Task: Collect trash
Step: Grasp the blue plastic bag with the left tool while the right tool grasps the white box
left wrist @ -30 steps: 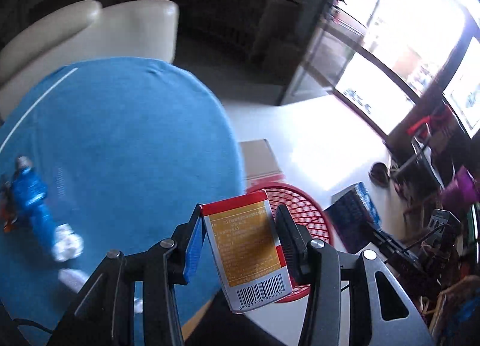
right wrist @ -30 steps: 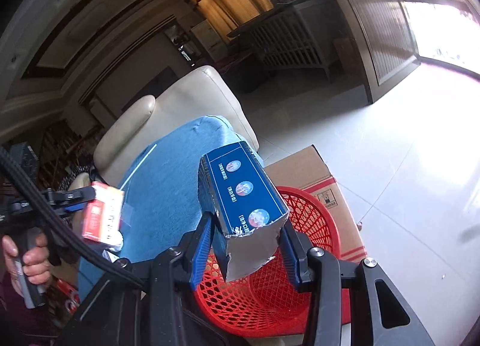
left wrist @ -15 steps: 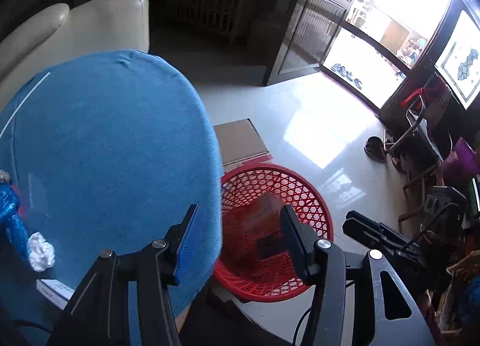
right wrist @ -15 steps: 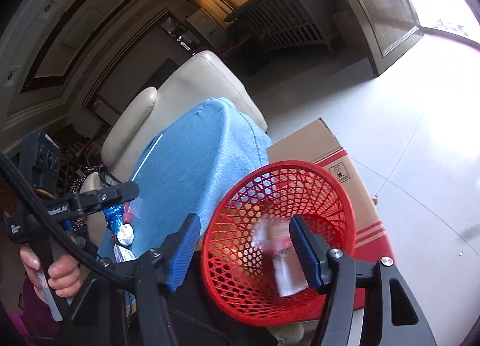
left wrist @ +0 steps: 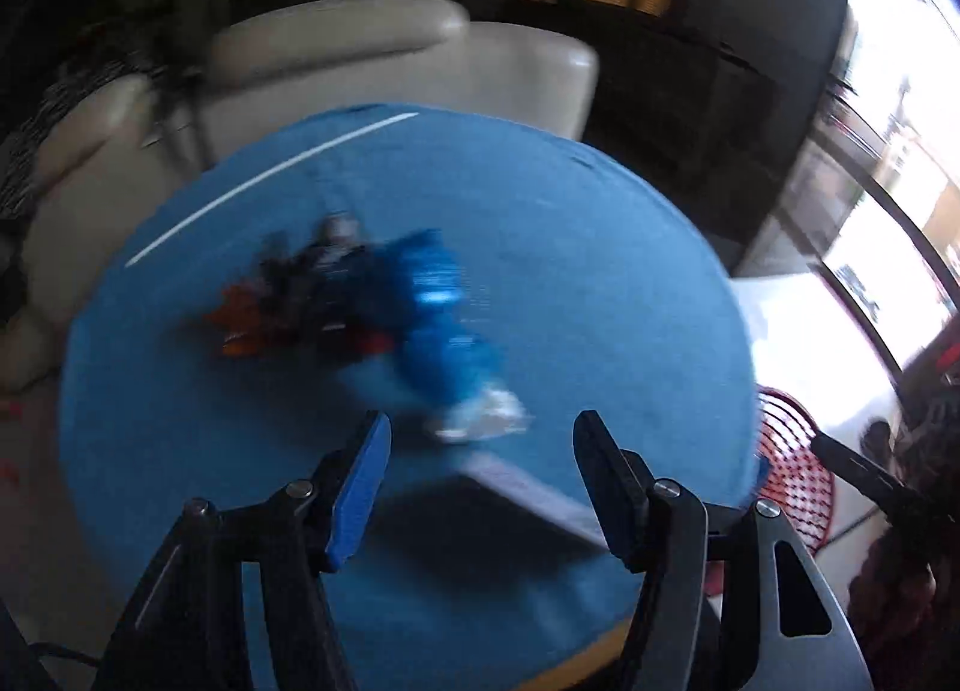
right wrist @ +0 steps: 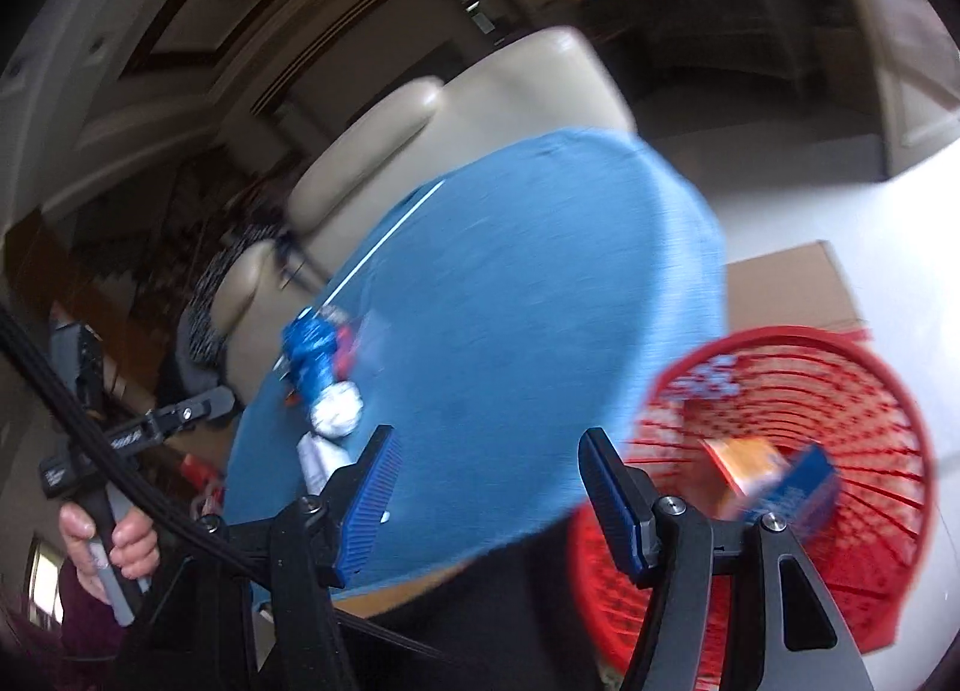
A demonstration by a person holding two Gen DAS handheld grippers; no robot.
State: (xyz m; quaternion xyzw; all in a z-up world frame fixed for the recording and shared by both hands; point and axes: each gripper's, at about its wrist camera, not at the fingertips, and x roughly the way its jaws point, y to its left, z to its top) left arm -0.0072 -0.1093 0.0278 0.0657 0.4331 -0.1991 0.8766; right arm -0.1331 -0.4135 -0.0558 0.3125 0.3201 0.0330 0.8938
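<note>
My left gripper is open and empty above the round blue table. Ahead of it lie a crumpled blue bottle, a white paper wad, dark and orange wrappers and a flat box. My right gripper is open and empty at the table's near edge. The red mesh basket stands on the floor to its right and holds an orange box and a blue box. The bottle and paper wad also show in the right wrist view.
A cream sofa stands behind the table. A cardboard box lies on the floor behind the basket. The basket rim shows at the right in the left wrist view. The hand with the left gripper's handle is at the lower left.
Both grippers let go of their boxes, which now lie in the red basket. Both have swung left from the basket to face the table and its trash.
</note>
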